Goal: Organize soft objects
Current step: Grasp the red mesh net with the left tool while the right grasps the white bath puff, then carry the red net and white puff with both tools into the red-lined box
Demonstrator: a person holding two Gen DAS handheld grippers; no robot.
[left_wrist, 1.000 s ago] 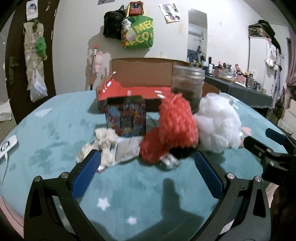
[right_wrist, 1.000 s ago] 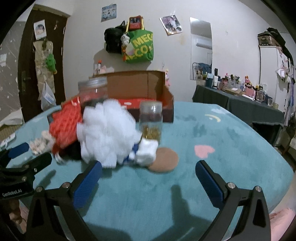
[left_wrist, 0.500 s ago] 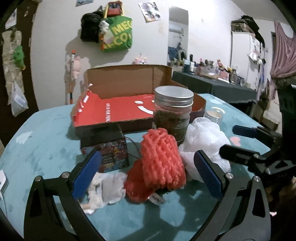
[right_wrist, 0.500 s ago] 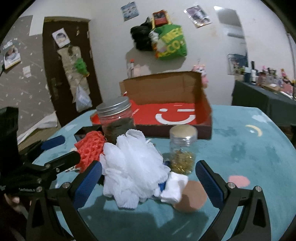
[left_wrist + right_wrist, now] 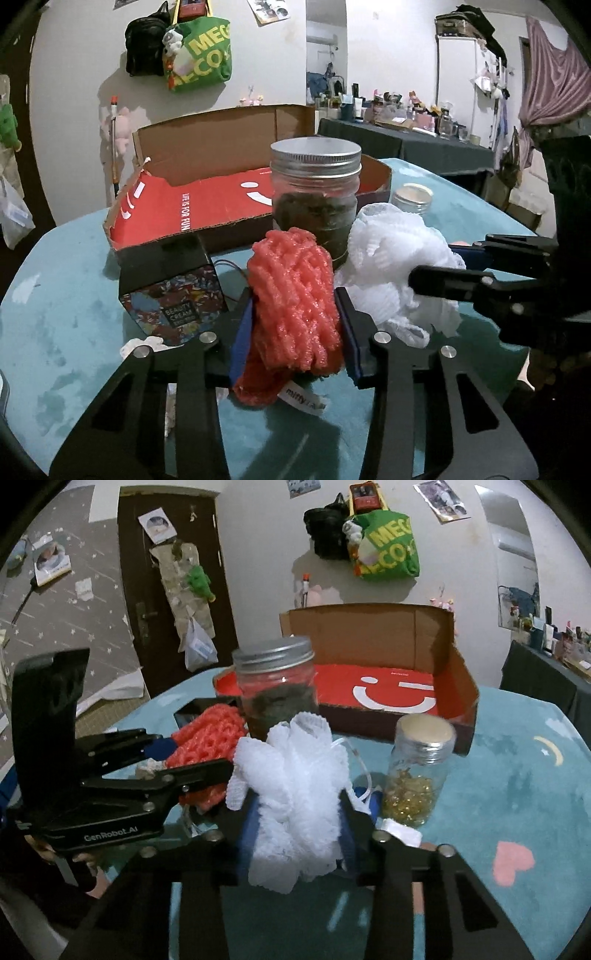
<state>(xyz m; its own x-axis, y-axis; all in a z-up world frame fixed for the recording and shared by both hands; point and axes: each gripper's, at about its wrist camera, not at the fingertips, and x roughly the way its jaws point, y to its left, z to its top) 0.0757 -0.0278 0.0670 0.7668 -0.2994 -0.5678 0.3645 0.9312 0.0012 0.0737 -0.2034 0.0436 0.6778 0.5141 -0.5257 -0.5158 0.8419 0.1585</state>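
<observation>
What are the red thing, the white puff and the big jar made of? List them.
Red foam net: looks like soft expanded foam mesh, matte, with an open woven lattice.
White bath pouf: likely nylon netting, from its gathered, translucent ruffles.
Large jar: apparently clear glass with a brushed metal screw lid.

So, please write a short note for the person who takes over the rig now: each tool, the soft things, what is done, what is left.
Left tool: jaws closing on the red foam net, pads pressing it.
Right tool: jaws closing on the white mesh bath puff, pads pressing it.
Both soft things are in front of the lidded glass jar, on the teal table.
The open cardboard box behind holds nothing visible yet.
Done: both gripped. Left: probably carry them to the box.
</observation>
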